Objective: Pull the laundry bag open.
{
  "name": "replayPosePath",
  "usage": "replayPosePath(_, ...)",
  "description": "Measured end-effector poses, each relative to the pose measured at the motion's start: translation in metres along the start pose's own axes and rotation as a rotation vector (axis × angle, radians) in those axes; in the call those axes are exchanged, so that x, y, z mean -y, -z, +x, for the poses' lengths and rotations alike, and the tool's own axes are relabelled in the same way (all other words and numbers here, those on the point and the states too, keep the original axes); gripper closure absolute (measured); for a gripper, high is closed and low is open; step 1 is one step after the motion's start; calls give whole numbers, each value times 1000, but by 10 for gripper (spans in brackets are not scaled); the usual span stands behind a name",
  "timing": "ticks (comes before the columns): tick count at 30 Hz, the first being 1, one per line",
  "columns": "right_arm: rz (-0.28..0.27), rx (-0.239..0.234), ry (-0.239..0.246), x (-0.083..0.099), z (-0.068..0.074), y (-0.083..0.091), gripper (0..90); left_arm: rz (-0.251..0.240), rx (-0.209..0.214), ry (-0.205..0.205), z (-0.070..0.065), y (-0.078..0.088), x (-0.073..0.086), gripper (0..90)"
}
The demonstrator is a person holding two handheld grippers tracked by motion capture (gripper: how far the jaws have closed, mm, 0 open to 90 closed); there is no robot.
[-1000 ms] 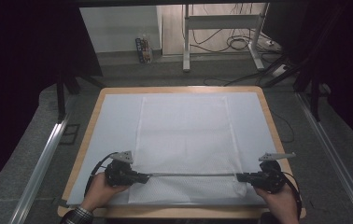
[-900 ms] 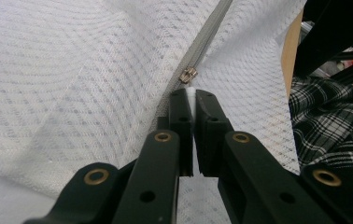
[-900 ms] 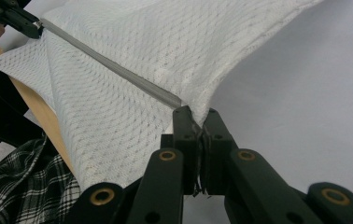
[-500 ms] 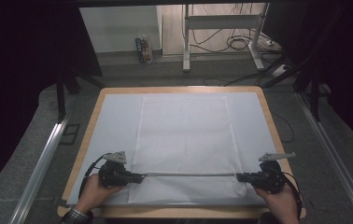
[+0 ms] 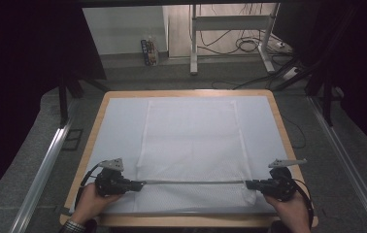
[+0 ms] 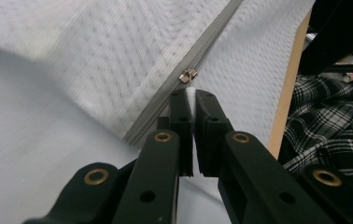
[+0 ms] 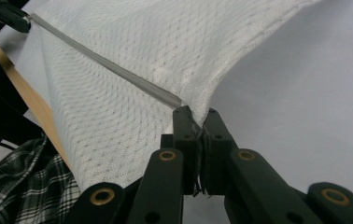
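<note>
A white mesh bag (image 5: pixel 191 141) lies flat on the pale sheet, its grey zipper (image 5: pixel 193 182) running along the near edge. At the zipper's left end, my left gripper (image 5: pixel 140 184) is shut on the small pull tab, and the metal slider (image 6: pixel 188 75) sits just past the left gripper's tips (image 6: pixel 192 95). My right gripper (image 5: pixel 247 184) is shut on the bag's corner at the zipper's right end. From the right gripper (image 7: pixel 195 116) the mesh bag (image 7: pixel 118 116) lifts in a taut fold. The zipper (image 7: pixel 109 67) stretches away toward the left gripper (image 7: pixel 6 16).
The wooden table (image 5: pixel 186 93) carries a pale sheet (image 5: pixel 118 131) that covers nearly all of it. Metal rails run along the floor at the left (image 5: pixel 43 170) and right (image 5: pixel 351 170). A desk frame with cables (image 5: pixel 230 29) stands beyond the far edge.
My left gripper has slid leftward along the zipper line with the pull tab in it. The right gripper has stayed in place on the corner.
</note>
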State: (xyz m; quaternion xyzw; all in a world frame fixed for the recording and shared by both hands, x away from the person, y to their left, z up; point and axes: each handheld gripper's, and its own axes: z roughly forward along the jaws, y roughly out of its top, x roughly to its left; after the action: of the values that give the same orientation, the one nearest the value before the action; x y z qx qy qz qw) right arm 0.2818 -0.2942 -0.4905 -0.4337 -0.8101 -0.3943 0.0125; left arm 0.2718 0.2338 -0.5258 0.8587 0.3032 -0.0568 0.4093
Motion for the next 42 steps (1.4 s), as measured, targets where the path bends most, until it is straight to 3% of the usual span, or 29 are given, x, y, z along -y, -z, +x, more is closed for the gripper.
replayPosePath(10,-1,-12,-2,0,1,0,859,-6,2,17,2,4,5,868)
replayPosePath(19,1,-19,-3,-1,1,0,860,-9,-24,39,7,11,10,868)
replayPosePath(42,7,-2,1,-1,0,0,861,-10,-55,73,11,20,20,869)
